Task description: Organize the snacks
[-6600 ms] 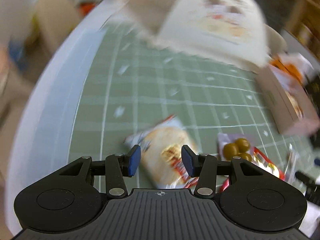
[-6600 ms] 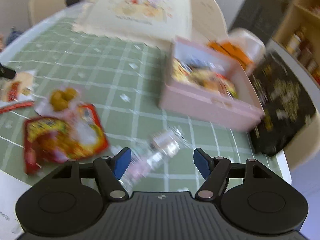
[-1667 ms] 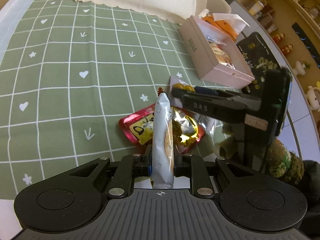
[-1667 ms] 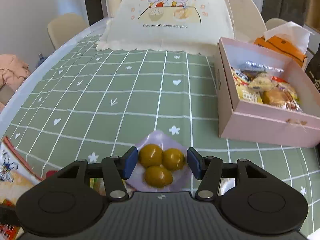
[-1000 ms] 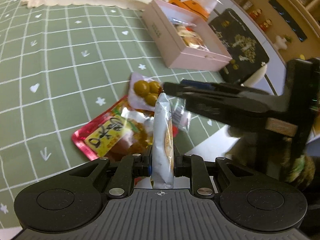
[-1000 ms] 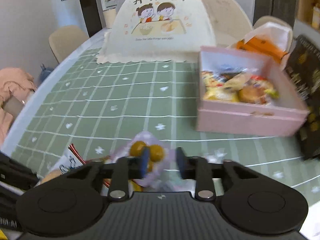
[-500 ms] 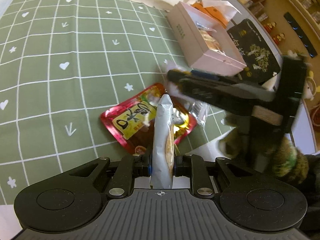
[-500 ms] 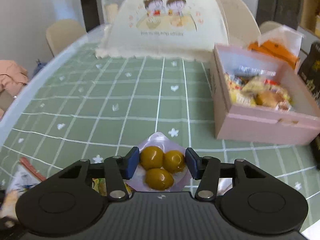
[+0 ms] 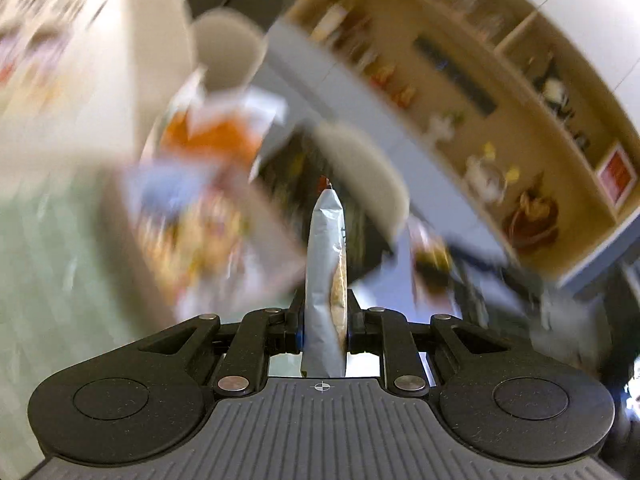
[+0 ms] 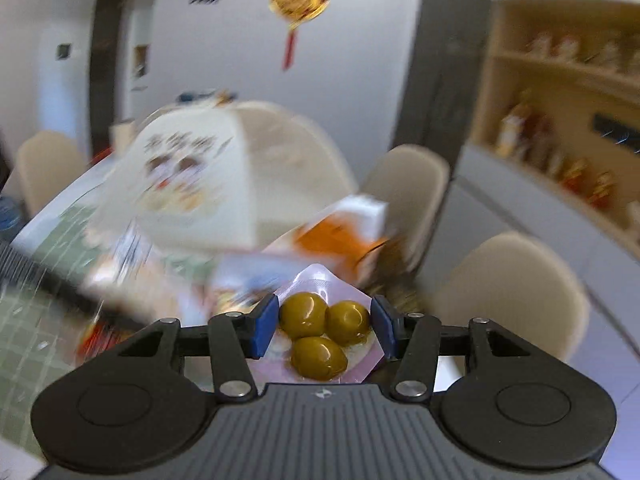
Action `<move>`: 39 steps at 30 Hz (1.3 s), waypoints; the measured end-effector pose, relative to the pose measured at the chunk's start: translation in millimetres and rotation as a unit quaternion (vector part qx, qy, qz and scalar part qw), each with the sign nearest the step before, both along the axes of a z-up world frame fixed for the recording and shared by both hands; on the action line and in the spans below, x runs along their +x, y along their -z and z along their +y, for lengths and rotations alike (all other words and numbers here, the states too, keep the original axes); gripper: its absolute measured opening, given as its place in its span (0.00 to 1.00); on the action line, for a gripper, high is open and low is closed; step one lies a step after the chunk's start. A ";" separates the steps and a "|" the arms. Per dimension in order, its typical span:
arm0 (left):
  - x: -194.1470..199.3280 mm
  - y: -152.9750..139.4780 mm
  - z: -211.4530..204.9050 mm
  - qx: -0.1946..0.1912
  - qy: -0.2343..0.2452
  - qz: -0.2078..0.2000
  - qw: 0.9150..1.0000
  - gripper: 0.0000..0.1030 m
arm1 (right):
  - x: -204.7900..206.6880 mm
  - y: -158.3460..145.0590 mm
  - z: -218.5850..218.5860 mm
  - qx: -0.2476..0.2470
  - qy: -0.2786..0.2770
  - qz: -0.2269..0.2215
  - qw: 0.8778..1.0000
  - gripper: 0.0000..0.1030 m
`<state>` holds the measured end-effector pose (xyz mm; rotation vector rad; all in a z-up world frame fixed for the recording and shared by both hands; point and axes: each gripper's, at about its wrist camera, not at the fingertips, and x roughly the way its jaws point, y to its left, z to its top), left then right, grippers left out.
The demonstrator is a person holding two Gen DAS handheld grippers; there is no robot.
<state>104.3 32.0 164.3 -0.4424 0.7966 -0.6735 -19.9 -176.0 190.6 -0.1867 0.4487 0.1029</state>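
Note:
My left gripper [image 9: 323, 320] is shut on a silver snack packet [image 9: 326, 248], held edge-on and upright between the pads. Beyond it the pink snack box [image 9: 192, 232] with several packets inside is badly blurred. My right gripper [image 10: 323, 330] is shut on a clear pink packet of three green olives [image 10: 306, 316], whose edges touch both blue pads. The same olive packet [image 9: 430, 256] appears as a blur at the right of the left wrist view. Both grippers are raised off the green checked tablecloth [image 10: 24, 320].
A cream food cover [image 10: 188, 176] stands at the back of the table, and an orange and white bag [image 10: 344, 232] behind the box. Beige chairs [image 10: 516, 292] ring the table. Wooden shelves [image 9: 500, 92] with bottles and ornaments line the right wall.
Both grippers have risen and tilted up, so the views swing from the tablecloth toward the box and the room. Each still holds its packet. The red snack pouch has dropped out of the left view.

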 end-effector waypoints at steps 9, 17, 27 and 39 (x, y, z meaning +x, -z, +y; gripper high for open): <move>112.4 76.8 -28.8 0.014 -0.087 0.072 0.994 0.23 | 28.9 30.5 -35.1 0.047 0.027 0.042 0.998 0.49; 76.0 60.6 3.4 0.063 -0.129 0.050 0.988 0.23 | 97.5 47.0 -13.6 0.084 -0.006 0.078 0.993 0.49; -17.9 85.9 17.3 0.143 -0.041 0.108 0.983 0.23 | 144.4 73.5 20.8 0.121 0.008 0.149 0.981 0.50; -47.2 137.2 -50.8 0.267 0.053 0.079 0.959 0.23 | -10.3 158.0 24.3 0.051 0.127 0.266 0.954 0.50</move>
